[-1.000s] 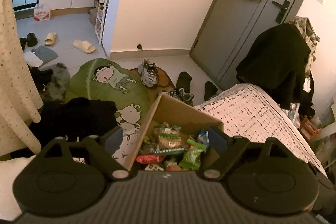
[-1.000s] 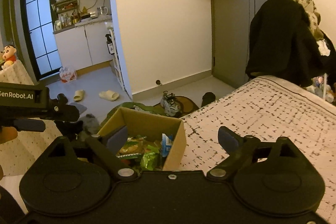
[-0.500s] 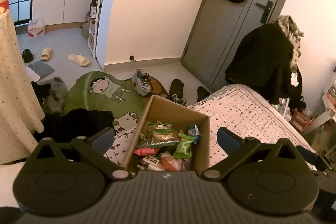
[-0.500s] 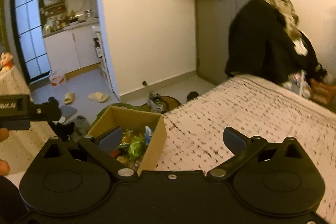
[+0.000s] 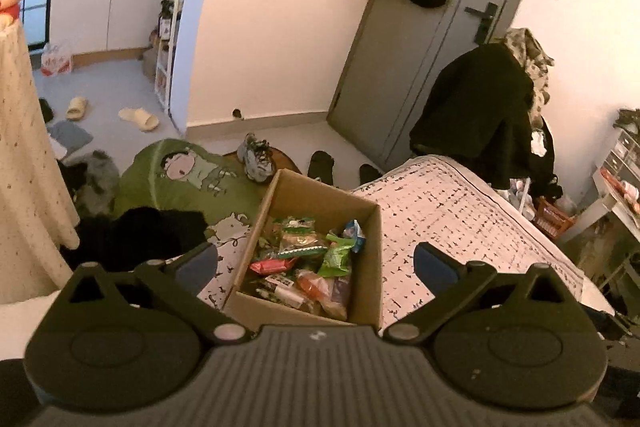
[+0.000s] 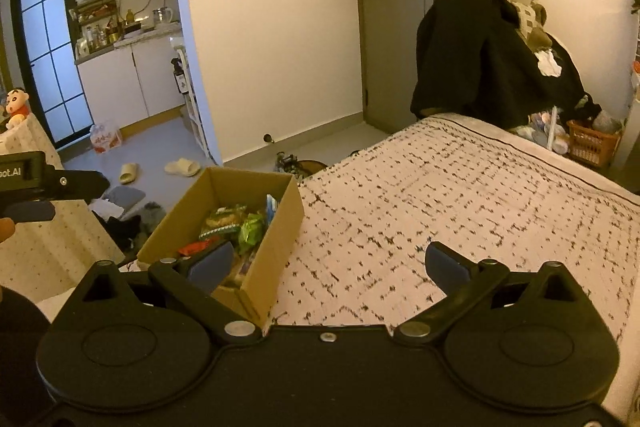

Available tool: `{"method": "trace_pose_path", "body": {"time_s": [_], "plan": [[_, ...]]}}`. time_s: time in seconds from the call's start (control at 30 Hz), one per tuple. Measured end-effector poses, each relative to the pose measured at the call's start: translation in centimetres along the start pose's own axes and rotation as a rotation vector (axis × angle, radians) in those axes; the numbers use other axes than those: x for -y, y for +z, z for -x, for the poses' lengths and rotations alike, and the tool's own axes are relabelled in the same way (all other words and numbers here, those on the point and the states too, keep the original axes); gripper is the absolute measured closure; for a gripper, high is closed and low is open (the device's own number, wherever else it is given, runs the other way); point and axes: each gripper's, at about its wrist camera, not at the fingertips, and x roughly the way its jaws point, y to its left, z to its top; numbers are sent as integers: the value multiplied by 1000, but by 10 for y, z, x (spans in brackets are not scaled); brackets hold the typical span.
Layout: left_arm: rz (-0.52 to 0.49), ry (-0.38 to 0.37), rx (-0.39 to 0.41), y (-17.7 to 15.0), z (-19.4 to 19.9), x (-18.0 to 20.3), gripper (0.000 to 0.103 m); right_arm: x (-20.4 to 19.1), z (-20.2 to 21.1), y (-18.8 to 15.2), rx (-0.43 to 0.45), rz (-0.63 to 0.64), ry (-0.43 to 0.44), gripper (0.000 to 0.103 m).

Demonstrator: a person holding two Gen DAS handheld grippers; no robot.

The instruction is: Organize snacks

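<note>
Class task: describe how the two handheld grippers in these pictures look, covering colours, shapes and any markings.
The left gripper has a ribbed grey body, two rounded black housings and angled black arms ending in blue pads. The right gripper has a similar build with a smooth black body and silver pivot screws. Seen from the right wrist view, the left one bears white lettering.

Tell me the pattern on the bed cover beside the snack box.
Pale pinkish-white bed cover with a grid of small black dashes; clearest in the right wrist view.

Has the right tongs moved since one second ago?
Yes. In the right wrist view the brown cardboard box now sits further left of the right tongs, so they shifted right over the patterned bedspread.
</note>
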Motion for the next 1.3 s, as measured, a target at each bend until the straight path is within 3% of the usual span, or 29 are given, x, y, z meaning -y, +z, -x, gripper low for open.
{"method": "trace_pose_path", "body": {"time_s": [0.53, 1.3], "plan": [[-53, 9, -43, -21, 13, 4, 0, 11, 29, -21, -22, -35, -27, 0], [-111, 24, -46, -27, 32, -12, 0, 16, 48, -37, -51, -89, 18, 0]]}}
